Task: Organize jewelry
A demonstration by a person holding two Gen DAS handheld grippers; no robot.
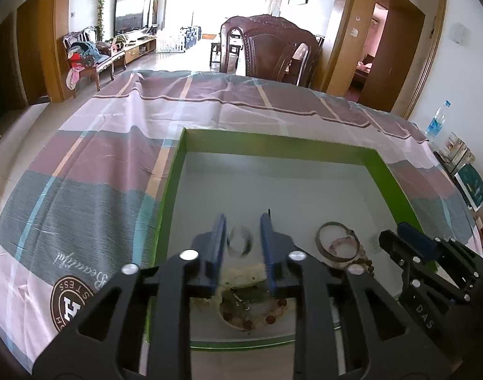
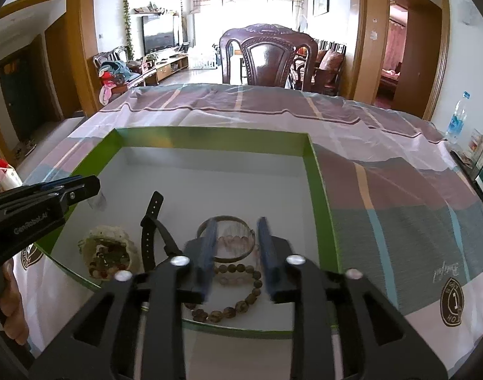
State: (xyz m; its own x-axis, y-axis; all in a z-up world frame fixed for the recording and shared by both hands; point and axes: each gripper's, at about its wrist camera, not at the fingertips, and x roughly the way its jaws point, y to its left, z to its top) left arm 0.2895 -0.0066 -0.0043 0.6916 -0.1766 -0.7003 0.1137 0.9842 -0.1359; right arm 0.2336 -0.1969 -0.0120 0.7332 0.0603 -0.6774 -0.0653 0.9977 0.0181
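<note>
living room beyond a cloth-covered table, daylight from the far end.

upper centre: bright window wall [image 2: 241,9], overexposed. a carved dark wooden chair [image 2: 268,58] stands at the table's far edge. upper left: television [image 2: 157,33] on a low cabinet, trailing vine [image 2: 127,22] beside it. wood-framed doorway [image 2: 396,53] upper right. pale glossy floor. plaid tablecloth [image 1: 114,145].

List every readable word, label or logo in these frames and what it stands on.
"DAS": right gripper body.
"GenRobot.AI": left gripper body, partly blurred.
"Beautiful": tablecloth, upside down.
Round tablecloth emblem: only "TESS" legible.
Water bottle label and booklets: too small.
</note>
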